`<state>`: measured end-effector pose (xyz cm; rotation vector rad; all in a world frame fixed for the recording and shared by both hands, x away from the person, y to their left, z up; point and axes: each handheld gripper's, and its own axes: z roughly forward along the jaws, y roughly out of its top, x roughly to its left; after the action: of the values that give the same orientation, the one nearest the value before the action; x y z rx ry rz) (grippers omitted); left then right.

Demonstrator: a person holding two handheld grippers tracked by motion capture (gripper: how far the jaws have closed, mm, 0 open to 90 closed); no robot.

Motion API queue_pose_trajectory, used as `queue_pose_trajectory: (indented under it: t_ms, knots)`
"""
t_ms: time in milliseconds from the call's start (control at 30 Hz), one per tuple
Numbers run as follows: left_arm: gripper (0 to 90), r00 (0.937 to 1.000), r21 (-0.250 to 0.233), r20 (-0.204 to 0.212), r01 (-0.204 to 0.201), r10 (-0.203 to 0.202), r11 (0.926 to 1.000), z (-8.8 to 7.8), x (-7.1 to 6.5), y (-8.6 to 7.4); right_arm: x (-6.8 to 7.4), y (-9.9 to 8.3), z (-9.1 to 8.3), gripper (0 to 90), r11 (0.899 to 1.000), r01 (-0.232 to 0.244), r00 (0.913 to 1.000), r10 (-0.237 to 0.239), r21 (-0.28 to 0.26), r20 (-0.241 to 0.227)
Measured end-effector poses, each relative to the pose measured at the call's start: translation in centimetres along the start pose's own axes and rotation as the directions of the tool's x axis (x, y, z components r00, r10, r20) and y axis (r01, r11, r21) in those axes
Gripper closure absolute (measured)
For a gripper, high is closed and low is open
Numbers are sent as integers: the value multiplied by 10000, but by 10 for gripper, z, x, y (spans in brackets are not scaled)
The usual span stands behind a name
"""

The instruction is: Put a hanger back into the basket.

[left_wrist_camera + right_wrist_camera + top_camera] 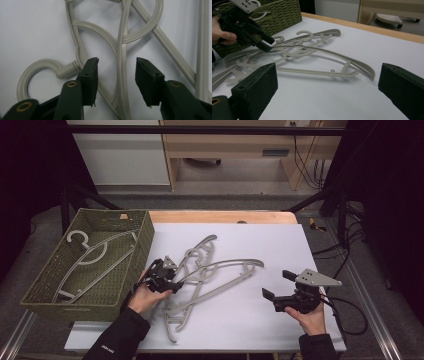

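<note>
Green basket [132,245] — grey hanger [95,257] inside

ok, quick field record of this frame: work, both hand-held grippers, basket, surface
work: picking grey hangers off the pile
left hand-held gripper: jaws astride a hanger bar, not yet pressing
right hand-held gripper: open, holding nothing, over the white sheet
basket: green woven, one hanger in basket
surface: white sheet on wooden table

No legible text, labels or nos. anywhere; tiny white mark on sleeve [107,349] too small to read.
</note>
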<state>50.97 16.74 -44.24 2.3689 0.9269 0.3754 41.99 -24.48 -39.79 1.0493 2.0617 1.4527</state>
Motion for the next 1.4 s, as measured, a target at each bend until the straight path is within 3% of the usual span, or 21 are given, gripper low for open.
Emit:
queue_pose_trajectory:
  t_ms: [400, 633, 967, 1133, 1400]
  knots:
    - [797, 9994, 525, -9, -340, 341, 9980, 6, -5, 0, 0, 0, 0, 27, 10000, 12, 10000, -12, 19, -29]
    - [811, 9979, 498, -466, -424, 448, 9979, 1, -12, 0, 0, 0, 0, 27, 10000, 19, 10000, -19, 14, -30]
    - [816, 9989, 532, -460, -37, 62, 9986, -6, -21, -2, 0, 0, 0, 29, 10000, 12, 10000, -12, 15, -29]
    - [813, 9999, 629, -54, 154, -151, 9979, -5, -25, -7, 0, 0, 0, 30, 10000, 13, 10000, -13, 22, -51]
    - [731, 9995, 641, 319, -12, -8, 9979, 0, -25, -8, 0, 0, 1, 31, 10000, 62, 9999, -62, 37, -79]
